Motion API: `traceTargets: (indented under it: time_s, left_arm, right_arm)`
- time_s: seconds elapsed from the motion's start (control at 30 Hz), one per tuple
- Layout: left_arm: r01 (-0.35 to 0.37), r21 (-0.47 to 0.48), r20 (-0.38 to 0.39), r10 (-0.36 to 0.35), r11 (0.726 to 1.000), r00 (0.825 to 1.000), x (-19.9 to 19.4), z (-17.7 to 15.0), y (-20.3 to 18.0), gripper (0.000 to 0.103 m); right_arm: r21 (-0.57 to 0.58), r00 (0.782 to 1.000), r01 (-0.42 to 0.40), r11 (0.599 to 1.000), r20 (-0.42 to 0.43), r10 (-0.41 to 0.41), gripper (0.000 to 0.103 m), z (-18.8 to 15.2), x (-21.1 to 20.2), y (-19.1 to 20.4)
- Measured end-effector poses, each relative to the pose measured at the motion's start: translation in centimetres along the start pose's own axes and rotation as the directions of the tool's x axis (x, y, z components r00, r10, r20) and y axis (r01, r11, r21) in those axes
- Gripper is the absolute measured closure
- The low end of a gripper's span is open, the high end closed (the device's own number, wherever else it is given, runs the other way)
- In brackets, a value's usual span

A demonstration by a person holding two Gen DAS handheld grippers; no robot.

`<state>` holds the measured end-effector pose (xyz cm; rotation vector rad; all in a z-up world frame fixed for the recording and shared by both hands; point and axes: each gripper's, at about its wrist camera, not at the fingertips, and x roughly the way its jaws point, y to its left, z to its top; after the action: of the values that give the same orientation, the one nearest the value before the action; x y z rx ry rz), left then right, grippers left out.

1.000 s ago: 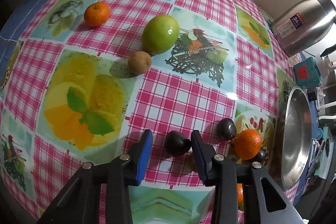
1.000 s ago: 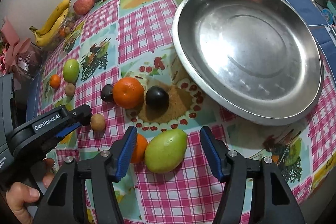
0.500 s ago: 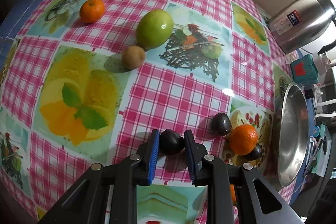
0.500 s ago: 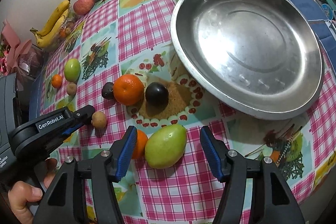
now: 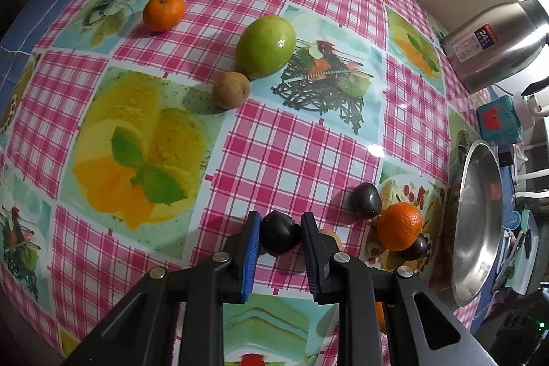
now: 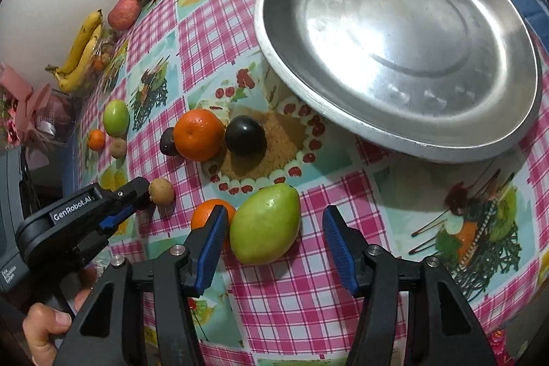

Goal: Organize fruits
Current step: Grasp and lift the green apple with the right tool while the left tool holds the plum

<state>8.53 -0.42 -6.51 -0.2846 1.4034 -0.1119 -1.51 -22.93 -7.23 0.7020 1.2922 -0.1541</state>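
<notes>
Lying between the right gripper [image 6: 274, 246], the green mango [image 6: 265, 224] touches only the left pad, long axis toward 1 o'clock; jaws have just narrowed, not yet clamped. The left gripper [image 5: 279, 244] (wider 1 second ago) now pinches the dark plum [image 5: 279, 237] at 6 o'clock on the tablecloth [image 5: 291, 153].

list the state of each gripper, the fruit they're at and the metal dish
left gripper: shut on the dark plum
right gripper: open and just been closing, pads not yet pressing
green mango: lying on the table between the right jaws
metal dish: empty
</notes>
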Motion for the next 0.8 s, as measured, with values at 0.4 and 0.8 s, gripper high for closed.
traceTargets:
  time_s: [0.4, 0.8]
  left_arm:
    - [-0.007, -0.008, 0.01, 0.007, 1.0, 1.0, -0.3, 0.1, 0.3, 0.078]
    - [-0.023, -0.014, 0.048, 0.024, 1.0, 0.999, -1.2, 0.1, 0.5, 0.077]
  right_arm:
    - [0.058, 0.997, -0.081, 0.995, 0.001, 0.081, 0.06, 0.1, 0.2, -0.5]
    - [0.038, 0.993, -0.114, 0.993, 0.036, 0.112, 0.06, 0.1, -1.0, 0.0]
